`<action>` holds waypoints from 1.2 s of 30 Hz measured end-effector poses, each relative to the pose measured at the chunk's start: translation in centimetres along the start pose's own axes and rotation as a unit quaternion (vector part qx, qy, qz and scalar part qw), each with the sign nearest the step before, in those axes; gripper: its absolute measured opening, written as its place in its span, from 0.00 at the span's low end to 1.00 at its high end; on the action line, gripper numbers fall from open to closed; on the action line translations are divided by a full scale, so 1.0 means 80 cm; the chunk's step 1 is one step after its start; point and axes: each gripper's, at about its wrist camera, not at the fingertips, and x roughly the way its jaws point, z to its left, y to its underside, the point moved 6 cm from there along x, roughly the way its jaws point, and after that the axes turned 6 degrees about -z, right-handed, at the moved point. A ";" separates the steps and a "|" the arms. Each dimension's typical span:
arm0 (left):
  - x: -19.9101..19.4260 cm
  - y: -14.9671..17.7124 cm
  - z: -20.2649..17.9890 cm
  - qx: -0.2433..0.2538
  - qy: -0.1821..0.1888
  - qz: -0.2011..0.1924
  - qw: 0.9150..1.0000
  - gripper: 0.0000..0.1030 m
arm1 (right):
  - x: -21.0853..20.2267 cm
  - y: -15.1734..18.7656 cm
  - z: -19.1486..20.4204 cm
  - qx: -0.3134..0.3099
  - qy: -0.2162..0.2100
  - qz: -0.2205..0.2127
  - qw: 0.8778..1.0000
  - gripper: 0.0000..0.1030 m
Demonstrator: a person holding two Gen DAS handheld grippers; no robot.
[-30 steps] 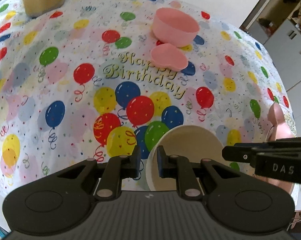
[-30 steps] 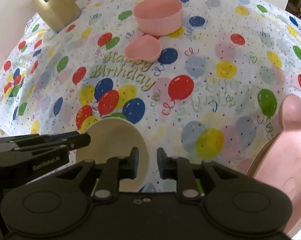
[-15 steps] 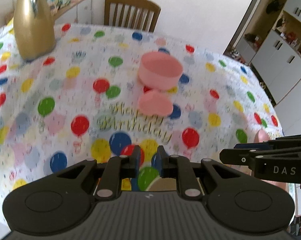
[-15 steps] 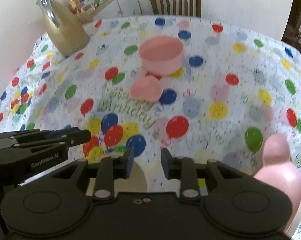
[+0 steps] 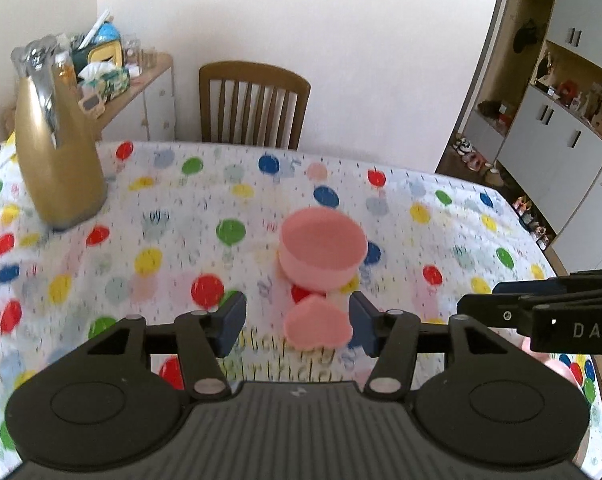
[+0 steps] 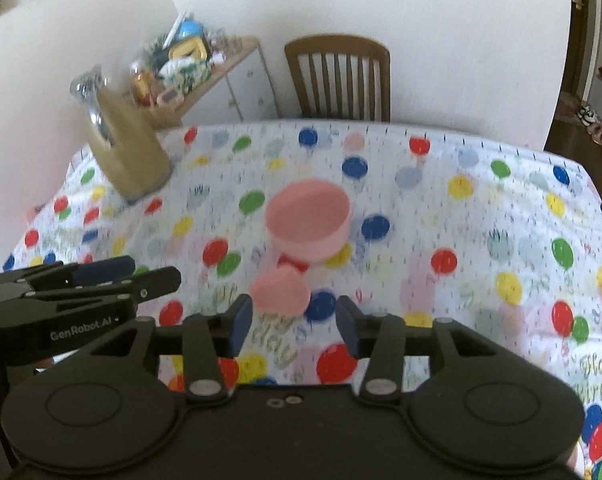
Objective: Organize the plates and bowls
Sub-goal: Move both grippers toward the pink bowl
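A large pink bowl (image 5: 321,252) (image 6: 309,224) stands mid-table on the balloon tablecloth (image 5: 161,240). A small pink dish (image 5: 317,326) (image 6: 279,292) lies just in front of it. My left gripper (image 5: 297,322) hovers above the table with its jaws opening. The dish shows in the gap but lies well beyond the fingers, and nothing is held. My right gripper (image 6: 294,324) hangs beside it at a similar height, jaws also opening, nothing between them. A bit of a pink plate (image 5: 561,372) peeks out at the lower right.
A gold jug (image 5: 57,160) (image 6: 129,152) stands at the table's far left. A wooden chair (image 5: 255,104) (image 6: 339,76) sits behind the far edge, with a cluttered sideboard (image 5: 141,76) to its left. Grey cabinets (image 5: 561,152) line the right wall.
Both grippers have risen and tilted up, so the far wall and chair now show. Their jaws went from nearly shut to apart. The cream plate below them has dropped out of view.
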 end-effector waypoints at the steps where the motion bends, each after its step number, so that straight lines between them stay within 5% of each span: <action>1: 0.004 -0.006 0.001 0.001 0.001 -0.002 1.000 0.54 | 0.002 -0.006 -0.001 0.000 0.003 -0.007 1.000 0.49; 14: 0.070 -0.059 0.014 0.023 0.007 -0.012 1.000 0.62 | 0.052 -0.048 -0.020 0.022 0.026 -0.034 0.999 0.71; 21: 0.119 -0.066 0.023 0.016 0.015 -0.001 1.000 0.78 | 0.087 -0.064 -0.033 0.028 0.028 -0.047 0.998 0.90; 36: 0.243 -0.042 0.043 -0.023 0.007 0.078 0.997 0.78 | 0.195 -0.061 -0.087 0.082 0.071 0.016 0.994 0.87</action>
